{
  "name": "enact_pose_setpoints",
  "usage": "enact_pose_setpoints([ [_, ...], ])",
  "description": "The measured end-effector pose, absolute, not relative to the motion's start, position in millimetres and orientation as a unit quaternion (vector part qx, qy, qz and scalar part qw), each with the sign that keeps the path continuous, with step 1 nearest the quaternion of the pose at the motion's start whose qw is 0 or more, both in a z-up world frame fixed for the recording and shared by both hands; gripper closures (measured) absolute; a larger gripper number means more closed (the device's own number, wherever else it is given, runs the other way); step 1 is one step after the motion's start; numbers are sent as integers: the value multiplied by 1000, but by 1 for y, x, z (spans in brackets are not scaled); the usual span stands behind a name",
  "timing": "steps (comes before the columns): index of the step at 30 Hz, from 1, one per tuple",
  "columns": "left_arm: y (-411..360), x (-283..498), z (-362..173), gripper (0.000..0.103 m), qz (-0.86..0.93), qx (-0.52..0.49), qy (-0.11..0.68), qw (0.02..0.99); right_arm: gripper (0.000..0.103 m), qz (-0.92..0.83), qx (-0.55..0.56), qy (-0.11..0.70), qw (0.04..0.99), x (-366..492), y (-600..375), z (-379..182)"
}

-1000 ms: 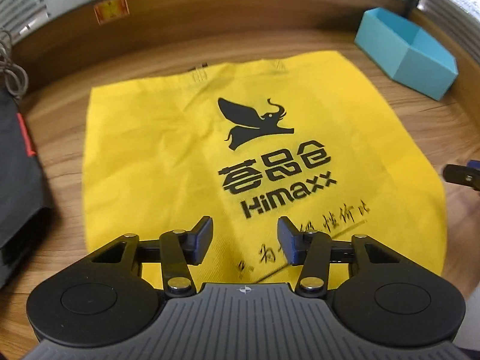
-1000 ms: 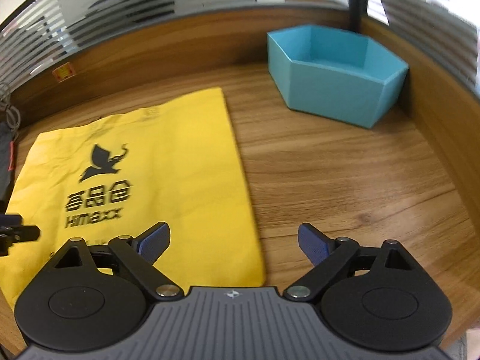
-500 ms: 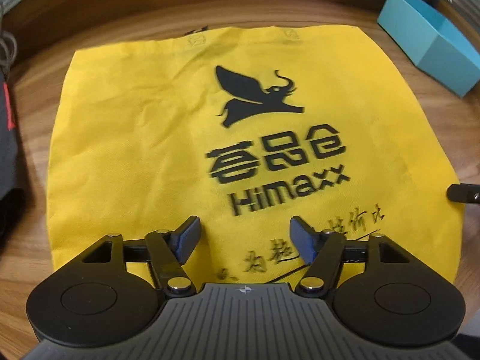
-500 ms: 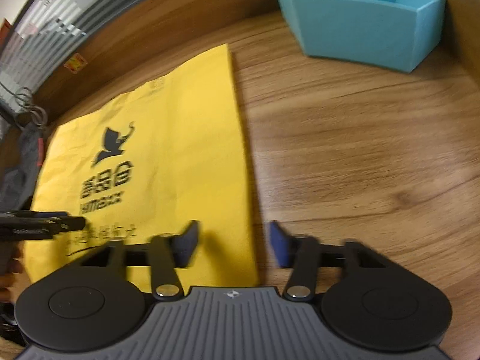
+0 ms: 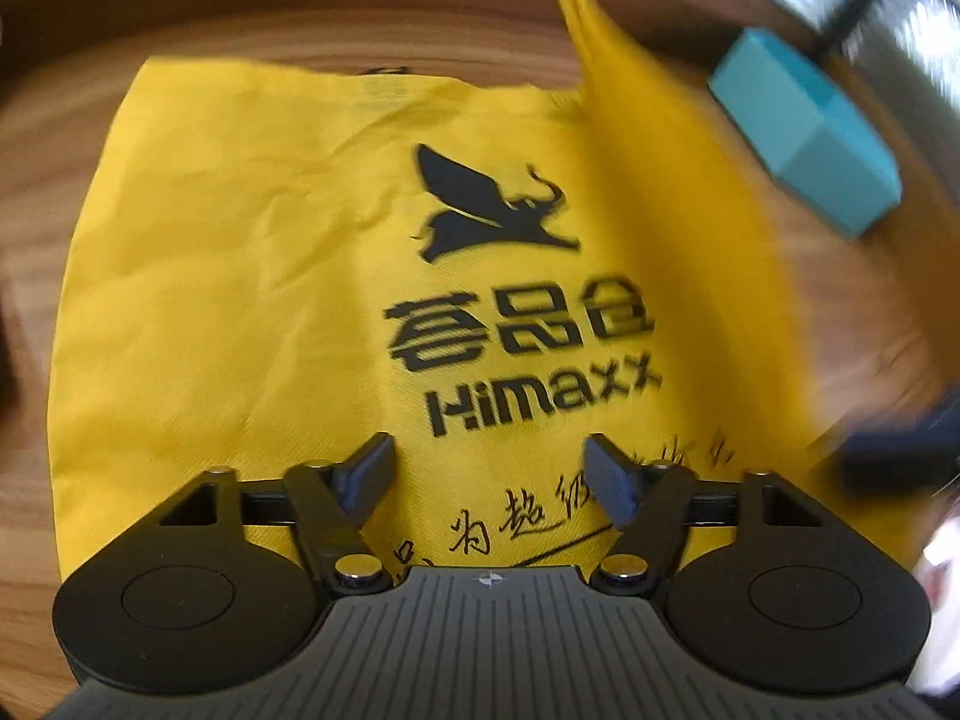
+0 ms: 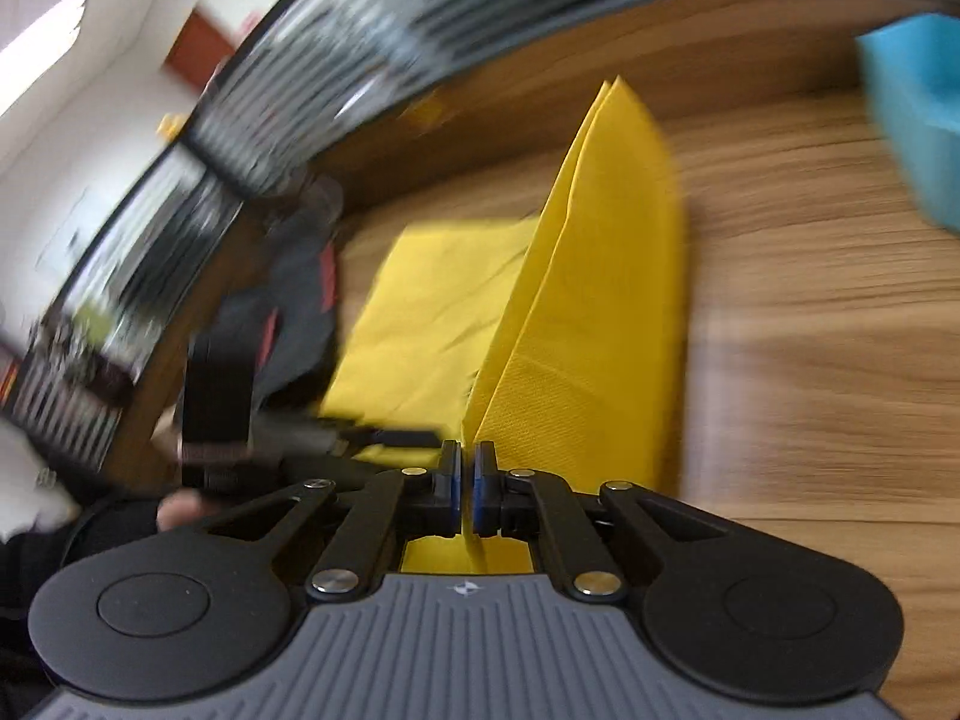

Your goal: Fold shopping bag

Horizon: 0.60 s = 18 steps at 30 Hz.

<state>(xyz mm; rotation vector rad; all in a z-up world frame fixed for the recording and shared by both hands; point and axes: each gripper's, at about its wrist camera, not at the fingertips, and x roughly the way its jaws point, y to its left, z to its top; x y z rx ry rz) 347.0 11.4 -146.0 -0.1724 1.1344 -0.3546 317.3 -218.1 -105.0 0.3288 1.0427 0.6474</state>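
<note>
Our right claw (image 6: 467, 483) pinches the bag (image 5: 300, 276) by its near right edge, lifting that side; our left claw (image 5: 489, 471) hovers open over the flat part. We should carry the edge across evenly, keeping the corners aligned.

Motion blur smeared the blue box (image 5: 804, 138) and the bag's (image 5: 252, 252) raised right side. The right gripper (image 5: 894, 450) showed only as a dark streak, perhaps gripping fabric; the frame edge cropped the box in the right wrist view.
</note>
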Motion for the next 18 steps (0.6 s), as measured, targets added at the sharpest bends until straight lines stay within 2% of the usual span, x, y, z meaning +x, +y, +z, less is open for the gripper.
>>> enact_pose_setpoints([
  [5, 31, 355, -115, 41, -188, -92, 498, 841, 99, 266, 154, 527, 792, 326, -192, -143],
  [7, 12, 364, -97, 46, -217, -80, 479, 847, 99, 253, 146, 539, 790, 328, -186, -152],
  [8, -3, 370, -93, 53, -230, -73, 474, 847, 99, 249, 145, 542, 790, 327, -184, -155],
  [10, -30, 381, -87, 80, -253, -61, 468, 845, 99, 244, 138, 538, 795, 326, -186, -152],
  [11, -48, 384, -86, 101, -258, -53, 467, 844, 99, 241, 135, 536, 798, 325, -187, -150],
  [14, -95, 402, -103, 102, -268, -12, 494, 827, 99, 234, 124, 529, 807, 323, -191, -144],
  [18, -118, 415, -134, 102, -267, 18, 530, 805, 99, 224, 110, 519, 818, 320, -196, -136],
])
